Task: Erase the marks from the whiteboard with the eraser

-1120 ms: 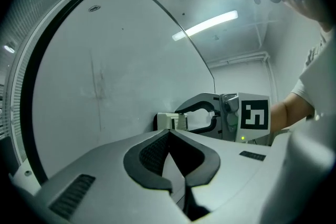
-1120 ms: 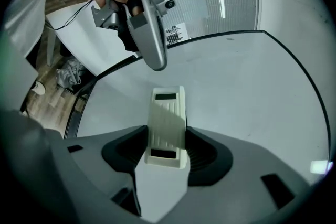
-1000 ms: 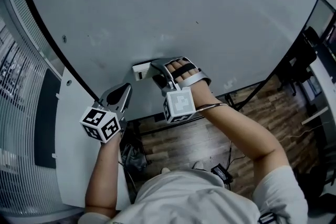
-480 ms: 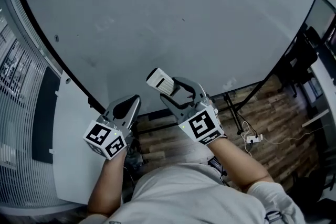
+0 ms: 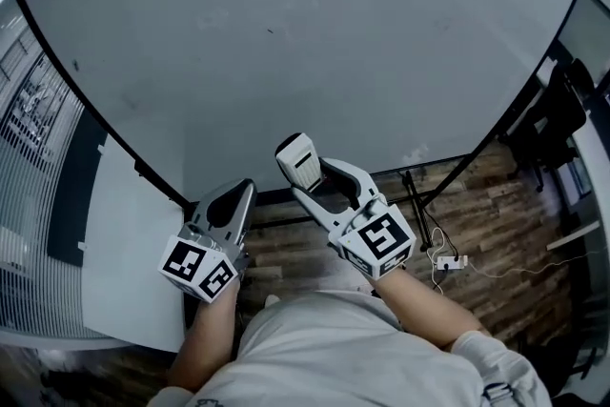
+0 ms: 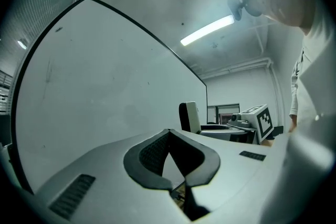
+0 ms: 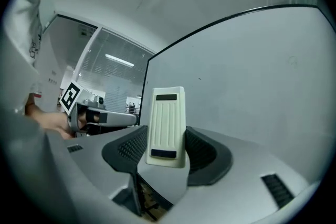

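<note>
The whiteboard [image 5: 315, 43] stands upright and fills most of the head view, with only a few faint specks on it. Near its lower edge, the right tool [image 5: 307, 176] has its 2 jaws clamped on the white eraser [image 5: 298, 159]. The eraser sticks up past the jaw tips and is held apart from the board. The left tool [image 5: 236, 193], just beside the right one, has its jaws closed tip to tip with nothing between them.
</note>
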